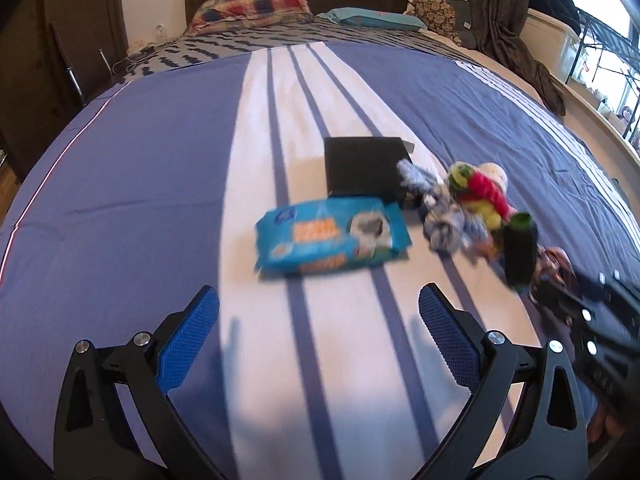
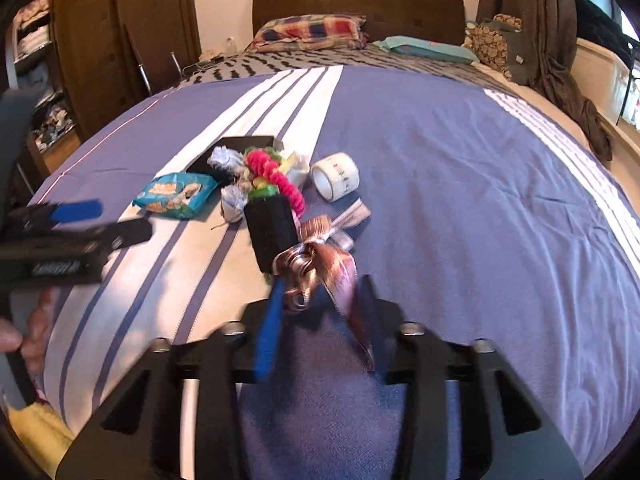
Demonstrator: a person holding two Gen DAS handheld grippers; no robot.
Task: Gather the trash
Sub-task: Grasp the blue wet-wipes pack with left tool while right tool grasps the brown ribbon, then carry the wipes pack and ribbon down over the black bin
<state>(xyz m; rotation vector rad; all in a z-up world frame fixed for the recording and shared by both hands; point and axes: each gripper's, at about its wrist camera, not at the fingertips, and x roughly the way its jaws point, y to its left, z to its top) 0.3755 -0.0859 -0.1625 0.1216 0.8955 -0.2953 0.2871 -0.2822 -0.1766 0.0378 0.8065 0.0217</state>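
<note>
My left gripper (image 1: pixel 319 312) is open and empty, low over the bed, just short of a blue wipes packet (image 1: pixel 334 234) (image 2: pixel 176 194). My right gripper (image 2: pixel 324 300) is shut on a shiny copper ribbon bow (image 2: pixel 320 266), held just above the bed; the bow also shows in the left wrist view (image 1: pixel 554 266). Behind the bow lie a black cylinder with a green top (image 2: pixel 272 232) (image 1: pixel 519 250), a red, green and yellow rope toy (image 2: pixel 272 176) (image 1: pixel 482 194), grey-white crumpled pieces (image 1: pixel 442 220), a silver wrapper (image 2: pixel 354 212) and a roll of white tape (image 2: pixel 335 176).
A black flat box (image 1: pixel 364 168) lies behind the packet. The bed cover (image 2: pixel 440 180) is blue with white stripes. Pillows (image 2: pixel 310 30) sit at the headboard. A wardrobe (image 2: pixel 120 40) stands left, curtains and window right.
</note>
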